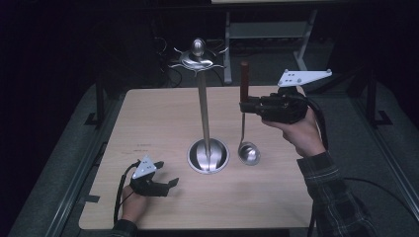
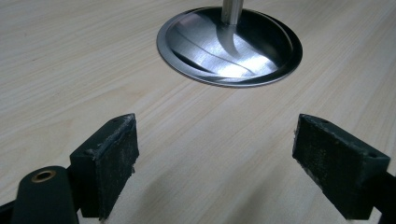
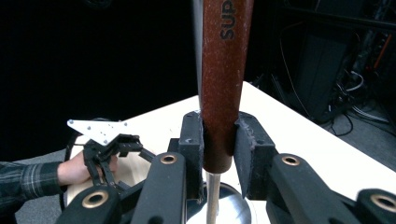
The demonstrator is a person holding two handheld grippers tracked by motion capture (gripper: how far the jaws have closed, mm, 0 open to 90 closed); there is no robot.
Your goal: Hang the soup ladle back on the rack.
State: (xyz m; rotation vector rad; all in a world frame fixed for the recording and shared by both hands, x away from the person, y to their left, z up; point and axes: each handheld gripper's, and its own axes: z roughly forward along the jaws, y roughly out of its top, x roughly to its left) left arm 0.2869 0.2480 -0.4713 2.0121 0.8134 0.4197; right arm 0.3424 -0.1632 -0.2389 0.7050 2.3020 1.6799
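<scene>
The left gripper rests low on the wooden table near its front left, jaws wide apart around nothing. Just right of it stands a metal stand on a round base. Farther right, the right gripper is clamped on the ladle by its reddish handle, holding it upright, bowl down by the tabletop.

Ladle handle cut off above

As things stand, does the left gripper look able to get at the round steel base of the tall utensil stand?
Probably yes. The left gripper rests open on the wooden table, jaws pointing at the round steel base, with bare tabletop between them. The ladle hangs on the base's far side.
</scene>
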